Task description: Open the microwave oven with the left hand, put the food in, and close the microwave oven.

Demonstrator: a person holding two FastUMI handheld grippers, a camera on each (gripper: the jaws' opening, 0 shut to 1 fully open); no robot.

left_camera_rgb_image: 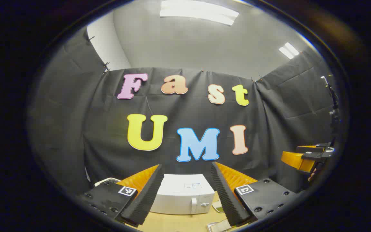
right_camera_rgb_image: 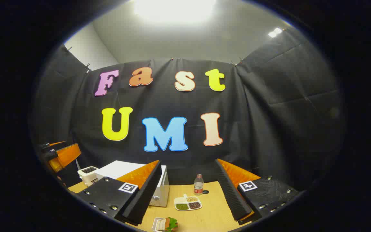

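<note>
The white microwave stands on the wooden table with its door shut, straight ahead between the fingers of my left gripper, which is open and holds nothing. In the right gripper view the microwave is partly hidden behind one finger. The food, a sandwich with green leaves, lies on a small white tray at the near table edge, below my right gripper. That gripper is open and holds nothing. Both grippers hang well above the table, each seen at the edge of the other's view: right gripper, left gripper.
A white toaster stands left of the microwave. A divided dish of beans and a small clear bottle stand on the wooden table right of the microwave. Black cloth walls close the booth behind.
</note>
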